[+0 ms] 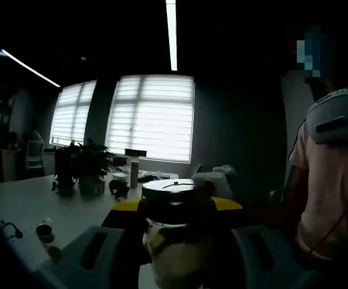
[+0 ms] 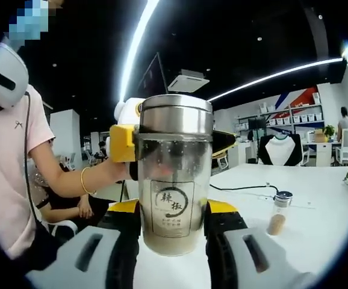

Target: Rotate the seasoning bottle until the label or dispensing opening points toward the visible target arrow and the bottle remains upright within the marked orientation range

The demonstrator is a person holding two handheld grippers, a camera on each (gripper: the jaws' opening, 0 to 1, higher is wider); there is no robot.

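Two gripper-mounted cameras facing each other across one bottle.

The left gripper view looks low along its own jaws toward the blinded windows (image 1: 153, 117), with the seasoning bottle (image 1: 174, 232) very close at bottom centre. The right gripper view looks from the opposite side toward the open office, with the same seasoning bottle (image 2: 175, 174) equally close and the left gripper (image 2: 126, 141) behind it. Both views share the bottle, the white table (image 2: 318, 198) and the person in pink (image 1: 330, 198).
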